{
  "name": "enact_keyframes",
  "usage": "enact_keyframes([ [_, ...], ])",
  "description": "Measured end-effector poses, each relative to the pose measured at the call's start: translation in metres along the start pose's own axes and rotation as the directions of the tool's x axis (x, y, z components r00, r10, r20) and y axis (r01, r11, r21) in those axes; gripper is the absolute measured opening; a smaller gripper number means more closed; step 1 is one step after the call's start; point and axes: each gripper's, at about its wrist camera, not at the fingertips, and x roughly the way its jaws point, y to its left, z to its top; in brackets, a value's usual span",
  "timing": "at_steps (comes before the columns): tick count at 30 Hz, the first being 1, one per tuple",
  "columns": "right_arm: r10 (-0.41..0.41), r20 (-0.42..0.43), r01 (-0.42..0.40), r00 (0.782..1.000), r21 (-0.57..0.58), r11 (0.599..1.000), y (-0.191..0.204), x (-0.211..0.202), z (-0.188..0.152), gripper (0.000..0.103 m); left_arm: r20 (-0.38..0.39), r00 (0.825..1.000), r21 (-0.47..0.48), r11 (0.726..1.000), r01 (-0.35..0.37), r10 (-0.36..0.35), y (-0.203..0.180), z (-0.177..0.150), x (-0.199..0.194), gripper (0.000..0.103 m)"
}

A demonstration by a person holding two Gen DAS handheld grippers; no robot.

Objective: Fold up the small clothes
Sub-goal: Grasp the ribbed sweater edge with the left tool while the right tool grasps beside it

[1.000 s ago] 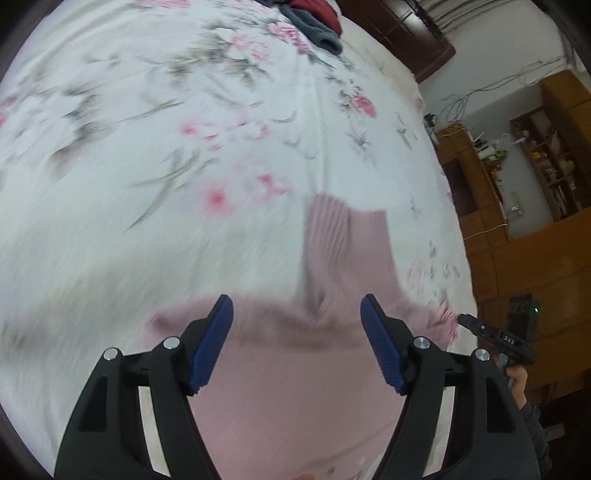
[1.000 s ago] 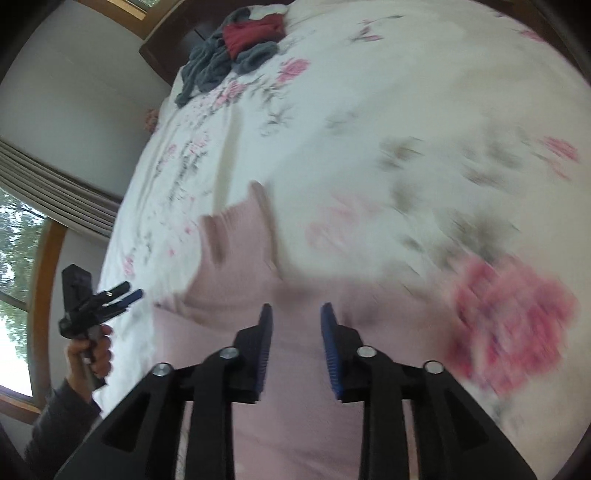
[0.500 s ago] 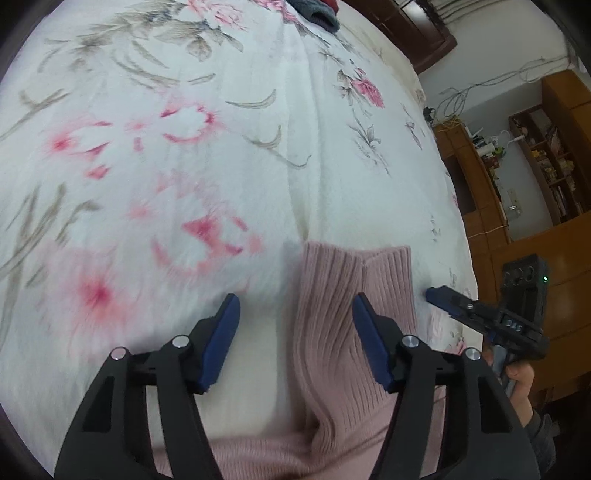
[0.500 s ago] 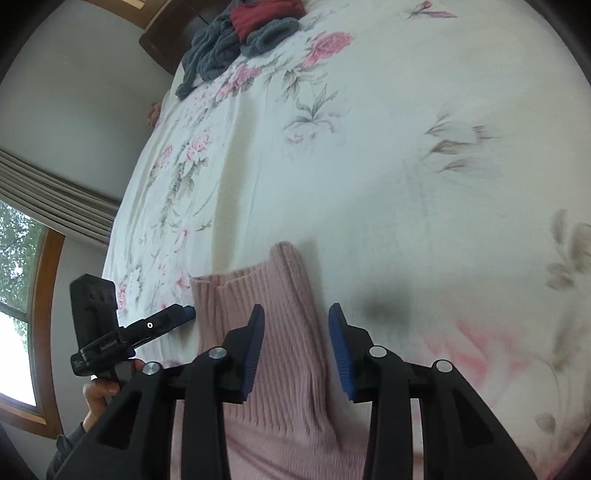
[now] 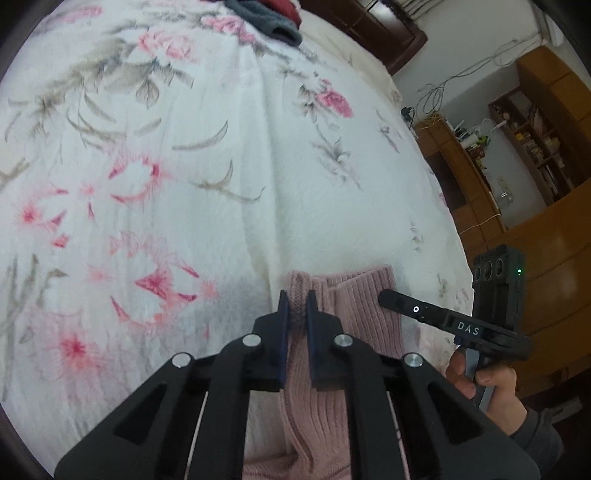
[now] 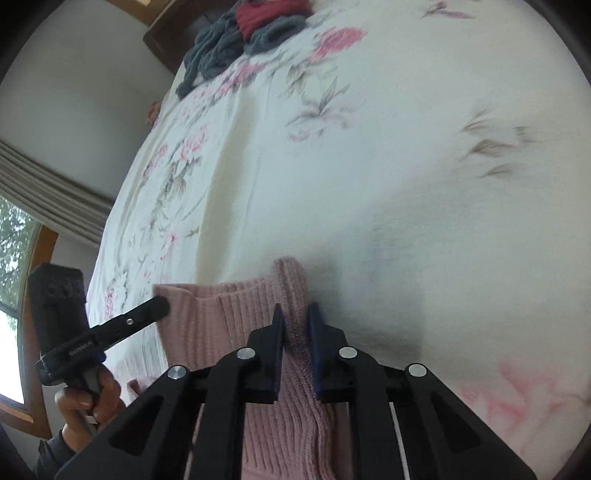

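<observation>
From the left wrist view, the left gripper (image 5: 295, 310) has its blue-padded fingers pinched together on the left edge of the pink ribbed knit sweater's collar (image 5: 343, 306), which lies on the near part of the white floral bedspread (image 5: 184, 166); to the right, the right gripper (image 5: 384, 297) touches the collar's far right corner, held in a hand (image 5: 487, 384); a grey and red heap of clothes (image 5: 277, 18) sits at the far end. From the right wrist view, the right gripper (image 6: 295, 325) is clamped on the collar's right edge; the left gripper (image 6: 162, 306) meets the collar's left corner; a curtained window (image 6: 14, 236) stands at the left.
</observation>
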Motion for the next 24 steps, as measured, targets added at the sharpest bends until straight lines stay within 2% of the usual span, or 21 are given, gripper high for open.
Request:
enact_keyframes([
  [7,0.052,0.064,-0.049,0.997,-0.041,0.998,0.019,-0.056,-0.014,0.011,0.028,0.999,0.048,0.998,0.035,-0.037,-0.031,-0.008,-0.043,0.006],
  [12,0.057,0.074,-0.049,0.996,-0.096,0.994,0.042,-0.096,-0.044,0.010,0.012,0.999,0.092,0.995,0.040,-0.041,-0.059,-0.028,-0.073,0.006],
  [16,0.058,0.070,-0.050,0.996,-0.109,0.993,0.054,-0.122,-0.076,0.010,-0.014,1.000,0.113,0.993,0.030,-0.028,-0.075,-0.058,-0.096,0.006],
  [20,0.026,0.041,-0.020,0.999,-0.143,0.989,0.061,-0.133,-0.114,0.010,-0.070,0.997,0.171,0.985,-0.023,0.035,-0.087,-0.097,-0.107,0.006],
  [24,-0.019,0.000,0.019,1.000,-0.153,0.988,0.059,-0.131,-0.160,0.010,-0.160,0.983,0.218,0.974,-0.056,0.093,-0.089,-0.143,-0.105,0.007],
])
